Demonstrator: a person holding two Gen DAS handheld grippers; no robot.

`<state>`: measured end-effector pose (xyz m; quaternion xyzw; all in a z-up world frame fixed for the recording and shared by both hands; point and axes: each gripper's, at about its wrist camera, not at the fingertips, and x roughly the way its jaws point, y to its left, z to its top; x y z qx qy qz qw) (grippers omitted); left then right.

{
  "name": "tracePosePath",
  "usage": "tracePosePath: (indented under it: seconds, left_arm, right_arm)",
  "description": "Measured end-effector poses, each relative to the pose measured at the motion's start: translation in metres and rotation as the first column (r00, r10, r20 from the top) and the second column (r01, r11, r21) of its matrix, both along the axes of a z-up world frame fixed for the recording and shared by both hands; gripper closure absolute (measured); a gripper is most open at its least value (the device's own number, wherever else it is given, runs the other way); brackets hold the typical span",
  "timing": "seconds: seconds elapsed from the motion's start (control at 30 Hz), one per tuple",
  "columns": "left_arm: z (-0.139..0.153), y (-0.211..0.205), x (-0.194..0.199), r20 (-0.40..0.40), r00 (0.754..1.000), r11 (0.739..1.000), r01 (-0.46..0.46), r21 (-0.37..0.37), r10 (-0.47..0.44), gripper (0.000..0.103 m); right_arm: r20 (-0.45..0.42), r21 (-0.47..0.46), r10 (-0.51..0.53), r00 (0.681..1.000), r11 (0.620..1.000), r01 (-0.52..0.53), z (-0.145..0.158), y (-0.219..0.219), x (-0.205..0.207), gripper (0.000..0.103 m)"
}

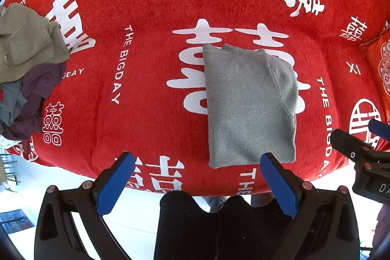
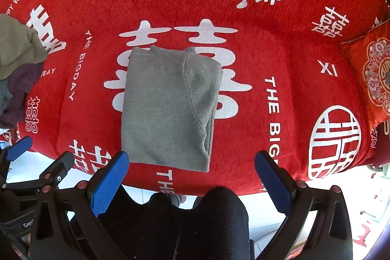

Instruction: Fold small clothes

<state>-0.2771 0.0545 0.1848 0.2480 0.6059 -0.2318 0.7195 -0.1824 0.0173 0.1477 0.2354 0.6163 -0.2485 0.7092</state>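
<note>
Nearest to both cameras are the person's legs in black trousers (image 1: 219, 223), seen from above between the fingers of each tool. The left gripper (image 1: 197, 180) has its two blue pads spread wide and holds nothing; its tips hang over the near edge of the red blanket (image 1: 151, 4). The right gripper (image 2: 191, 178) is also spread wide and empty, in the same height above the blanket edge. In the left wrist view, part of the right tool shows at the right border.

Just beyond the tips lies the grey sweater (image 1: 248, 109), folded into a tall rectangle. Its hem is near the blanket's front edge, its collar points away. One sleeve is turned over along the right side. Neither gripper touches it.

The blanket carries large white characters and the words "THE BIGDAY". At the far left sits a pile of clothes (image 1: 24, 70), with an olive fleece piece on top. At the far right lies a red embroidered cushion (image 2: 373, 79).
</note>
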Motion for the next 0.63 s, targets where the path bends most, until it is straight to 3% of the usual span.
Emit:
tracePosePath:
  seconds: [0.43,0.63]
  left_arm:
    - [-0.0035,-0.0007,-0.0020,0.001,1.000,1.000,0.016,0.012,-0.016,0.000]
    - [0.0058,-0.0016,-0.0045,0.030,0.999,0.999,0.040,-0.032,-0.039,0.000]
  right_arm:
    - [-0.008,0.006,-0.002,1.000,1.000,0.002,-0.0044,0.0039,0.0011,0.000]
    - [-0.003,0.001,-0.007,1.000,1.000,0.007,-0.0024,0.0031,-0.0003,0.000]
